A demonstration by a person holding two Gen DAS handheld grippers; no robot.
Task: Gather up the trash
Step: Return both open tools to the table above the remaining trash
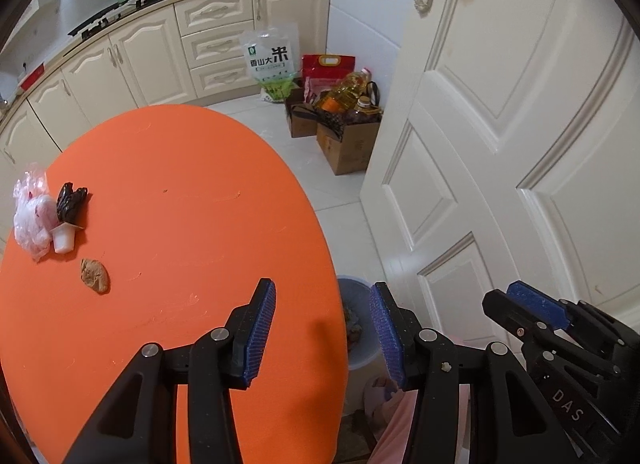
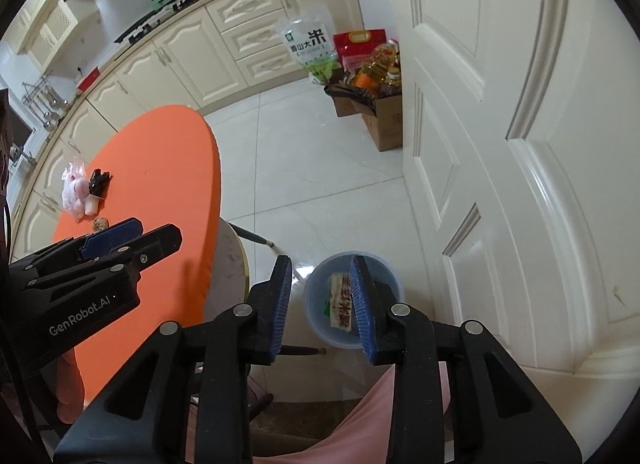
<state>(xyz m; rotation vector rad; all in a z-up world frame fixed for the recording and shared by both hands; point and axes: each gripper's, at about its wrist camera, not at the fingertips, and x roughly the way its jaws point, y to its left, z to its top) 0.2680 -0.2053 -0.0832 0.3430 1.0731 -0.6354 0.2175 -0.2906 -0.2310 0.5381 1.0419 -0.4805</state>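
Note:
Trash lies at the left of the orange round table (image 1: pixel 180 192): a crumpled clear plastic bag (image 1: pixel 32 216), a dark wrapper (image 1: pixel 71 202), a small white cup (image 1: pixel 64 239) and a brown scrap (image 1: pixel 94 275). My left gripper (image 1: pixel 322 284) hangs open and empty over the table's right edge. A blue-grey bin (image 2: pixel 390 276) stands on the floor below my right gripper (image 2: pixel 320 262), which is open. A printed snack packet (image 2: pixel 339 300) shows inside the bin's rim between the fingers, close to the right pad; the left pad is clear of it. The right gripper (image 1: pixel 504 294) also shows beside the left one.
A white panelled door (image 1: pixel 500 144) stands close on the right. Cardboard boxes (image 1: pixel 348 144) with oil bottles and rice bags sit on the tiled floor by the cream cabinets (image 1: pixel 160 52). A pale stool (image 2: pixel 232 260) is tucked under the table. Pink clothing (image 2: pixel 360 424) shows below.

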